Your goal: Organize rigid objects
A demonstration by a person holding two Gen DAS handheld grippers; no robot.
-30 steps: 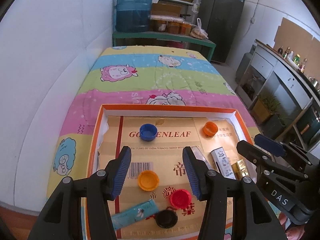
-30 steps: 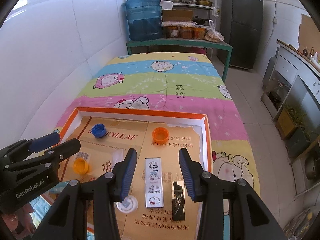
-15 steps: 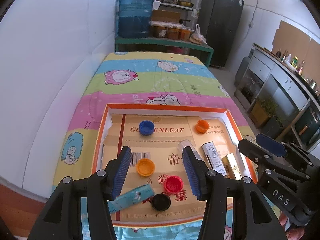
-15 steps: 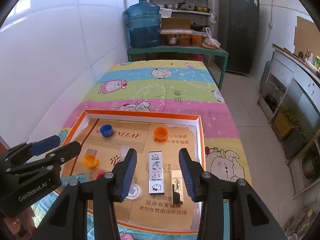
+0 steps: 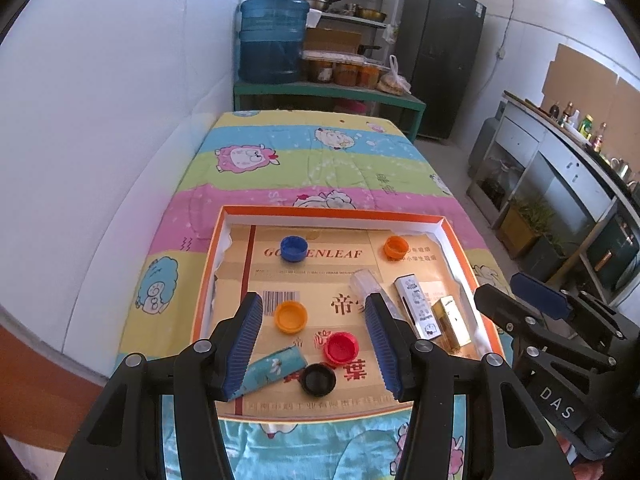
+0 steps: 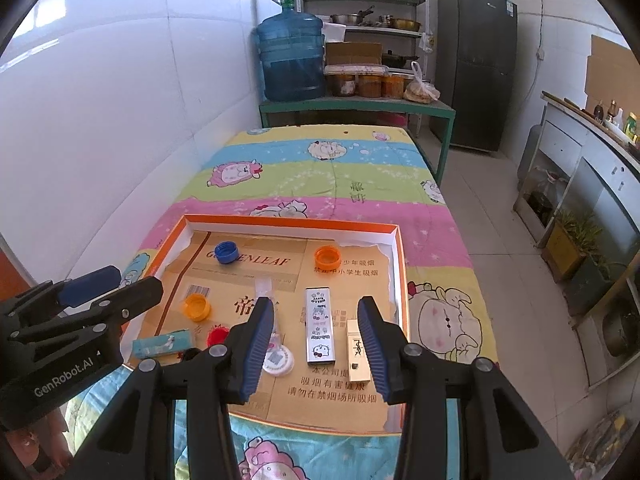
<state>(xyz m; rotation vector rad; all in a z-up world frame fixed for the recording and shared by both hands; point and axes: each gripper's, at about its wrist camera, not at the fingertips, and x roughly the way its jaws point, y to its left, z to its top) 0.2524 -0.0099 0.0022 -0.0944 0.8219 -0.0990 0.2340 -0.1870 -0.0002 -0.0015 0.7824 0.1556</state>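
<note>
Both tongs hang above the near edge of the tray (image 5: 336, 212), and each stands open with nothing between its pads. The left tongs (image 5: 314, 344) look down on the caps: a yellow cap (image 5: 291, 316) and a red cap (image 5: 340, 347) lie between its fingers, a black cap (image 5: 318, 379) nearer still, a blue cap (image 5: 293, 249) and an orange cap (image 5: 396, 247) far ahead. A teal box (image 5: 274, 369) lies by its left finger. Under the right tongs (image 6: 316, 346) sit a white box (image 6: 319, 324) and a gold lighter (image 6: 357, 350), side by side, with a clear lid (image 6: 276, 360) by the left finger. Nothing looks sorted yet; caps and boxes lie scattered across the cardboard, so I'd say the work is barely started.
</note>
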